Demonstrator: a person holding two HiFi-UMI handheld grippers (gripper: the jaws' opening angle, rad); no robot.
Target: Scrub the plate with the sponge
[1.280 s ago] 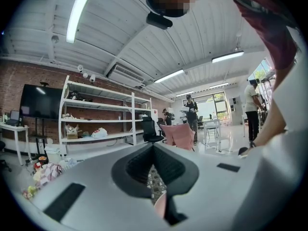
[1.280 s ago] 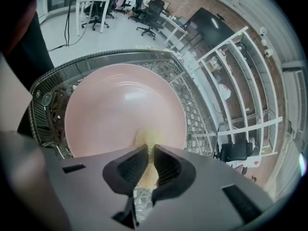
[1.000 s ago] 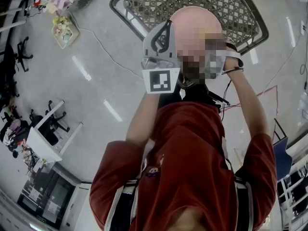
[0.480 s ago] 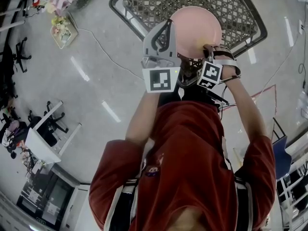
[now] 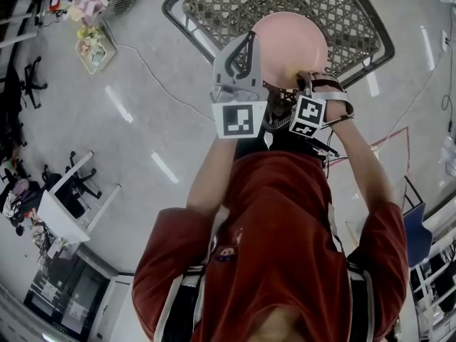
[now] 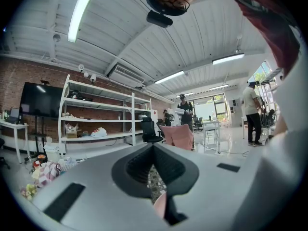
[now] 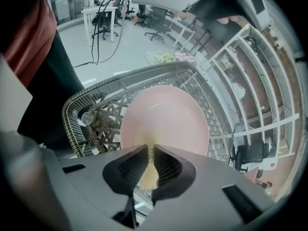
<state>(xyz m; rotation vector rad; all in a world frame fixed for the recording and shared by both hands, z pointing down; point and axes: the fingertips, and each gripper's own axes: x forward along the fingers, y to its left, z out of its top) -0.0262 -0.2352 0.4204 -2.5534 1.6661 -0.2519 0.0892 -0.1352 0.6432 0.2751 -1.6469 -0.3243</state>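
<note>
Plate (image 5: 292, 38): pink, round, held up in the air above a dark wire lattice basket (image 5: 214, 6) that stands on the pale floor (image 5: 85, 120). In the right gripper view the plate (image 7: 166, 119) faces the camera, with the basket (image 7: 96, 114) behind and below it.

Sponge (image 7: 148, 176): yellowish, pinched between the right jaws, its far end touching the lower part of the plate's face.

Right gripper (image 7: 150, 160): jaws drawn almost together, only the narrow strip of sponge between them. In the head view the right gripper (image 5: 303, 77) sits at the plate's lower edge, its marker cube (image 5: 308, 116) just below.

Left gripper (image 5: 249, 38): at the plate's left rim, its marker cube (image 5: 239, 118) below. In the left gripper view the left gripper (image 6: 154, 177) has its jaws closed down to a thin gap, and a pink edge of the plate (image 6: 160, 205) shows clamped low between them.

Surroundings: a person's red shirt (image 5: 278, 226) fills the lower half of the head view, both forearms raised to the grippers. White shelving (image 6: 96, 119) against a brick wall shows beyond the left jaws.
</note>
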